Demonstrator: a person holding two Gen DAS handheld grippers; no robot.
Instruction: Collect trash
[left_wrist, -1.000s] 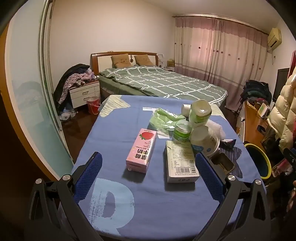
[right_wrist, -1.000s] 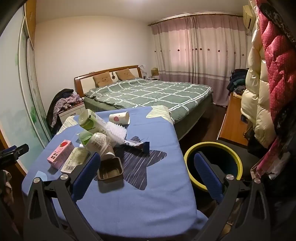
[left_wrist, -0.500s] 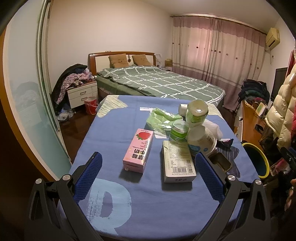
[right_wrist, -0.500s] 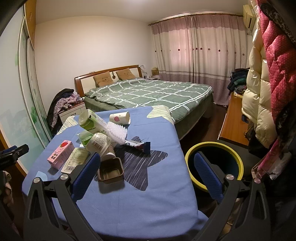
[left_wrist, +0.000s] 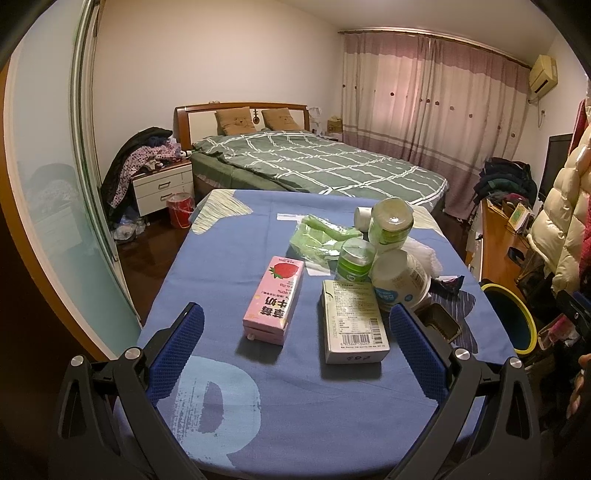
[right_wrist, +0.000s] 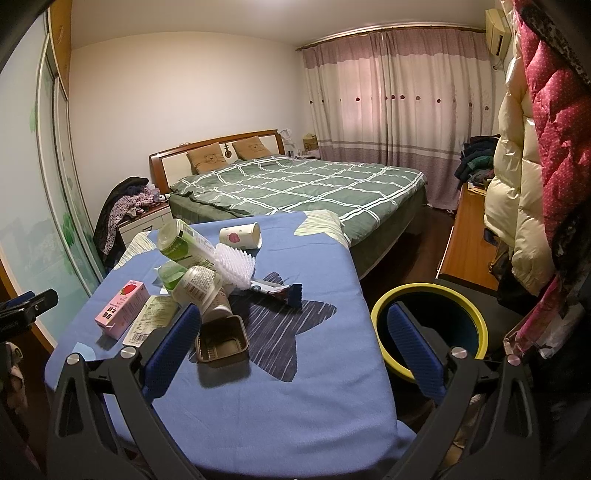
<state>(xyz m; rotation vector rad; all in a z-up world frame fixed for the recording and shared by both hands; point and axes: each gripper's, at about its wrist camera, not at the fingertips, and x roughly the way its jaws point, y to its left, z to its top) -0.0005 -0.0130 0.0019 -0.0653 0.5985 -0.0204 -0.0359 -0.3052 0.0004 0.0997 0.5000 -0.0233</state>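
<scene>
Trash is gathered on the blue tablecloth (left_wrist: 221, 288): a pink strawberry milk carton (left_wrist: 274, 300), a grey carton (left_wrist: 352, 320), green bottles (left_wrist: 390, 225), a white cup (left_wrist: 400, 280), a brown tray (right_wrist: 221, 338) and a dark wrapper (right_wrist: 280, 291). The yellow-rimmed bin (right_wrist: 430, 330) is positioned beside the table. The left gripper (left_wrist: 295, 350) and right gripper (right_wrist: 291, 352) are held spread wide, with nothing pinched.
</scene>
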